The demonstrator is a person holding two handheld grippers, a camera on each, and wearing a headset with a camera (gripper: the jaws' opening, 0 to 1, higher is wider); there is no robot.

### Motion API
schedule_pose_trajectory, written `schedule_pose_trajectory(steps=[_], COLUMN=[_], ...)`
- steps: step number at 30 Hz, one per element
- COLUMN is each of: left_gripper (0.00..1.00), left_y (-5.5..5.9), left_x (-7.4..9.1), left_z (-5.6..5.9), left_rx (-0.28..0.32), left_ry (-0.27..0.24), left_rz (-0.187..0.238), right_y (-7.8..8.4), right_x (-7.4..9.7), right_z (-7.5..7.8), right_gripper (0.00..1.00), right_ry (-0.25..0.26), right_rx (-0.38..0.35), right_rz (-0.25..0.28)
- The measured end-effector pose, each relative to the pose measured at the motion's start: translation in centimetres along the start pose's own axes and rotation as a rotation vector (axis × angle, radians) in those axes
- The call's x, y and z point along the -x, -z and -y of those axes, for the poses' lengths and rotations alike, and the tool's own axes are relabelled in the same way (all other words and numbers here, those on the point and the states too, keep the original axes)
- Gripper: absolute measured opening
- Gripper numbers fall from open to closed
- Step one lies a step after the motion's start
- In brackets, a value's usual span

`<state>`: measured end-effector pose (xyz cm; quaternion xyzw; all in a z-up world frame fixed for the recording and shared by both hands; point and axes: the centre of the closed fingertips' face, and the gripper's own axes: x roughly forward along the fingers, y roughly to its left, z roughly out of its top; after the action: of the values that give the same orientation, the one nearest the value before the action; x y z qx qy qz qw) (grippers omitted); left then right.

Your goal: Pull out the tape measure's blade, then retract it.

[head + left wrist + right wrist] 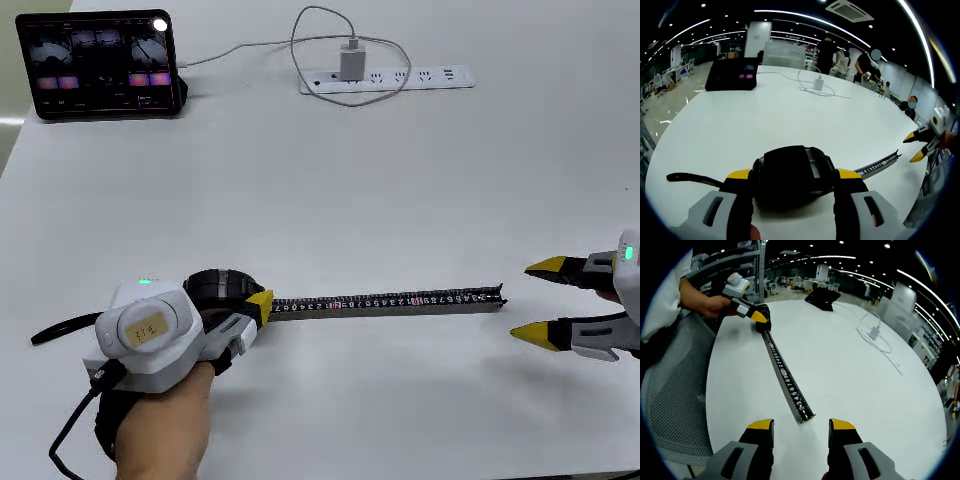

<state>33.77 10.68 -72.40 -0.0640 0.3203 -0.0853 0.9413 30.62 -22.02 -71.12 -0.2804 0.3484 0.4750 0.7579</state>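
A black tape measure case rests on the white table, and my left gripper is shut on it. Its dark blade lies flat on the table, pulled out to the right and ending in a hook. My right gripper stands open just past the hook, with the blade tip lying free in front of its yellow-tipped jaws. A black wrist strap trails left from the case.
A tablet stands at the far left of the table. A white power strip with a charger and looped cable lies at the back. People stand beyond the table in the left gripper view.
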Motion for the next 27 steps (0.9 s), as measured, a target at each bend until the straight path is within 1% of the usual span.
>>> schedule_pose_trajectory(steps=[6, 7, 8, 12, 15, 18, 24, 27], left_gripper=[0.61, 0.61, 0.61, 0.61, 0.61, 0.62, 0.62, 0.62], left_y=[0.0, 0.0, 0.0, 0.1, 0.1, 0.1, 0.2, 0.2], left_x=[-0.1, -0.1, -0.1, -0.1, -0.2, -0.2, -0.3, -0.3], left_z=[0.0, 0.0, 0.0, 0.0, 0.0, 0.0, 0.0, 0.0], left_rx=[0.001, 0.001, 0.001, 0.003, 0.005, 0.006, 0.006, 0.005], left_ry=[0.0, 0.001, 0.001, 0.004, 0.004, 0.006, 0.006, 0.005], left_rz=[-0.004, -0.004, -0.004, -0.008, -0.009, -0.012, -0.017, -0.018], right_y=[0.0, 0.0, 0.0, 0.2, 0.5, 0.6, 1.2, 1.3], right_x=[-0.8, -1.1, -1.2, -2.0, -2.4, -2.8, -3.5, -3.7], right_z=[0.7, 0.6, 0.7, 0.6, 0.7, 0.7, 0.4, 0.3], right_gripper=[0.36, 0.35, 0.34, 0.31, 0.28, 0.23, 0.21, 0.19], right_ry=[-0.03, -0.047, -0.05, -0.09, -0.114, -0.137, -0.176, -0.188], right_rx=[0.068, 0.077, 0.083, 0.111, 0.124, 0.13, 0.15, 0.163], right_rz=[-0.046, -0.056, -0.058, -0.087, -0.106, -0.118, -0.151, -0.158])
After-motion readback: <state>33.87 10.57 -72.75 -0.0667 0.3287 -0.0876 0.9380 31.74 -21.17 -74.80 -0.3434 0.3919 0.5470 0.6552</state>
